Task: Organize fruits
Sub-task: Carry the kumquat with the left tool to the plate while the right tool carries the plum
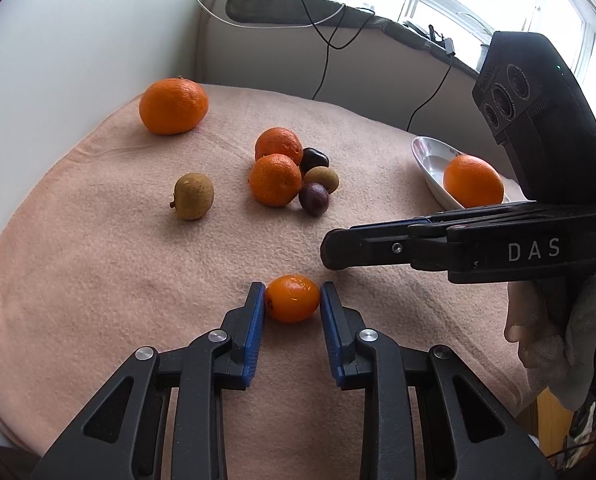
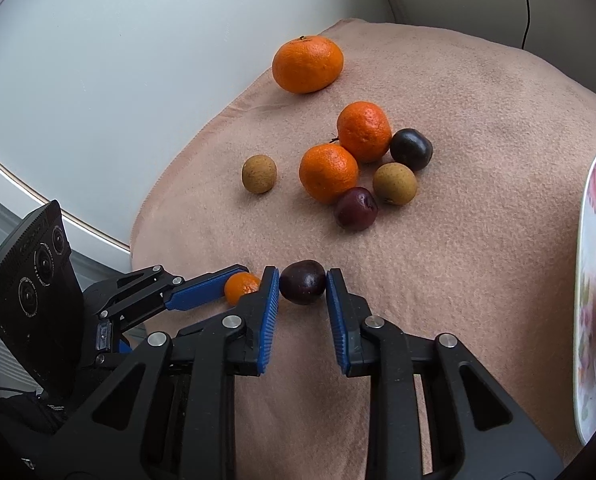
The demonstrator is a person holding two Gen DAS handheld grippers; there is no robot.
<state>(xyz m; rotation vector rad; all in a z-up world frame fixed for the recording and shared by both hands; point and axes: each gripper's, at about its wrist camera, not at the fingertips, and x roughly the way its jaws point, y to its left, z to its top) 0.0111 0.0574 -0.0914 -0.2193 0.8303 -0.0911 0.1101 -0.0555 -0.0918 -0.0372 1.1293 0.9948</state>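
A small orange fruit (image 1: 292,298) is clamped in the left claw (image 1: 292,300) on the cloth-covered counter (image 1: 98,272); a dark plum (image 2: 302,282) is pinched in the right claw (image 2: 302,286) just beside it. The plate (image 2: 589,240), right of that claw, is cut off.

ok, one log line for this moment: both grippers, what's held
left gripper: shut on kumquat | right gripper: shut on plum | both fruits on blanket | plate: one orange
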